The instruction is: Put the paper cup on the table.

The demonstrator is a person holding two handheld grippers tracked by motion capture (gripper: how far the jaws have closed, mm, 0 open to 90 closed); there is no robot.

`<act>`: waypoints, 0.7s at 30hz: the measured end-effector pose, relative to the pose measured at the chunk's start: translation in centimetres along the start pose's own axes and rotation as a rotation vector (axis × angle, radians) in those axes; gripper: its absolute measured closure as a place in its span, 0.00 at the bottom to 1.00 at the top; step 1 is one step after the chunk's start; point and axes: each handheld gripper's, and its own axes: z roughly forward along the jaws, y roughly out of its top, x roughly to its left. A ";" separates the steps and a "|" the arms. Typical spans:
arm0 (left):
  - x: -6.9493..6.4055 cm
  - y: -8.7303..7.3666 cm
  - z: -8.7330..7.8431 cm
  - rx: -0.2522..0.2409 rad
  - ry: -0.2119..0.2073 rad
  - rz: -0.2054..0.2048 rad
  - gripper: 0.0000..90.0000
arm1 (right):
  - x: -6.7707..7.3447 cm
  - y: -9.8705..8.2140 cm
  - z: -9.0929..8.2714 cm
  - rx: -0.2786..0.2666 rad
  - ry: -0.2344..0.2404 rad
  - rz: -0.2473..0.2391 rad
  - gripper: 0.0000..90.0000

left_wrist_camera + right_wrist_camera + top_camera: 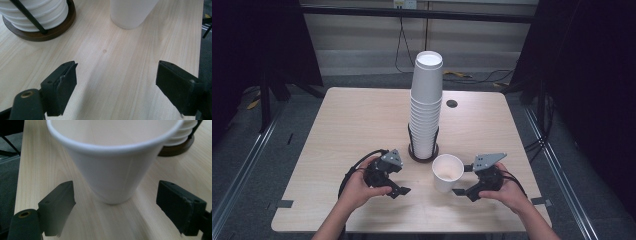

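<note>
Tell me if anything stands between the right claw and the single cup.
Nothing visible does. The right claw faces the cup with its jaws wide apart, and bare table lies between them. The stack stands off behind.

No text, label, brand, number or sign can be read anywhere in the pictures. The paper cup and the stack of cups are plain white and unprinted. The desk is bare wood grain. A small pale item high on the back wall is seen, but nothing on it can be made out.
</note>
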 end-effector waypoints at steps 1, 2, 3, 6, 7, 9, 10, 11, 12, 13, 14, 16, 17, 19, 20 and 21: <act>0.1 -0.1 0.0 0.003 0.000 0.001 0.19 | 0.0 -0.1 -0.1 0.001 -0.003 0.000 0.17; 0.2 -0.2 -0.1 0.009 0.001 0.008 0.19 | 0.0 -0.2 -0.3 0.002 -0.004 0.001 0.17; 0.3 -0.3 -0.1 0.006 0.004 0.008 0.19 | 0.0 -0.4 -0.5 0.007 -0.008 0.003 0.17; 0.4 -0.5 -0.3 0.003 0.017 -0.006 0.19 | 0.1 -0.7 -0.9 0.024 -0.016 -0.001 0.16; 0.5 -0.6 -0.5 0.001 0.021 -0.002 0.19 | 0.1 -0.9 -1.0 0.025 -0.018 0.003 0.16; 0.7 -0.8 -0.7 -0.005 0.017 -0.011 0.18 | 0.0 -1.2 -1.3 0.015 -0.023 0.013 0.16; 0.7 -0.9 -0.7 -0.006 0.022 -0.011 0.18 | -0.1 -1.3 -1.5 0.014 -0.029 0.018 0.16; 0.8 -1.1 -0.9 -0.006 0.025 -0.016 0.18 | -0.1 -1.5 -1.6 0.015 -0.032 0.021 0.16; 0.8 -1.2 -0.9 -0.014 0.025 -0.020 0.18 | -0.1 -1.7 -1.8 0.019 -0.036 0.021 0.16; 0.9 -1.3 -1.0 -0.013 0.031 -0.021 0.18 | -0.2 -1.9 -1.9 0.019 -0.038 0.024 0.16; 1.0 -1.4 -1.1 -0.013 0.036 -0.020 0.18 | -0.2 -2.1 -2.1 0.016 -0.043 0.038 0.16; 1.0 -1.8 -1.2 -0.013 0.045 -0.030 0.18 | -0.3 -2.5 -2.4 0.014 -0.047 0.045 0.16; 1.1 -2.0 -1.3 -0.023 0.043 -0.036 0.18 | -0.3 -2.7 -2.5 0.014 -0.048 0.048 0.16; 1.1 -2.4 -1.3 -0.023 0.050 -0.039 0.18 | -0.4 -3.2 -2.8 0.018 -0.057 0.060 0.16; 1.2 -2.5 -1.3 -0.014 0.059 -0.036 0.18 | -0.5 -3.4 -2.9 0.024 -0.064 0.062 0.16; 1.2 -2.7 -1.3 -0.015 0.065 -0.037 0.18 | -0.5 -3.6 -3.0 0.027 -0.074 0.062 0.16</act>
